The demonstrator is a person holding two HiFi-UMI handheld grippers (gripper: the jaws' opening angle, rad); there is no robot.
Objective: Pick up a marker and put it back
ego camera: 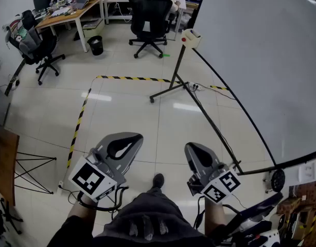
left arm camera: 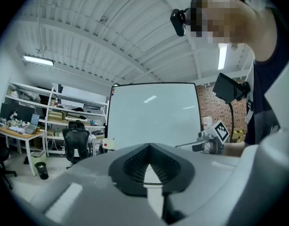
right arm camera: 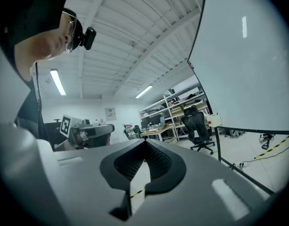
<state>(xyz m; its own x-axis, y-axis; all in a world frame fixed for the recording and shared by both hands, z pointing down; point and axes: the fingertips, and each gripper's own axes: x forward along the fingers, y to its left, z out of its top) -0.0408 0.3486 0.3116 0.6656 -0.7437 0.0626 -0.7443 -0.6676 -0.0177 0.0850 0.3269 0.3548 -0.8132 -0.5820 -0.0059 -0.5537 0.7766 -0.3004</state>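
left tongs closed, right tongs closed

The tiled floor bears striped tape. Beyond the tape stand a bin and a chair; a power strip lies beside the tape.

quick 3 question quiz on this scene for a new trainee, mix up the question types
1. True or false: the left gripper is holding a marker.
2. Pick one. The right gripper has its jaws: A) wide apart, B) together with nothing between them, C) closed on a marker.
3. Short answer: what large white thing stands along the right side of the head view?

Key
1. False. Its jaws are together and empty.
2. B
3. The whiteboard
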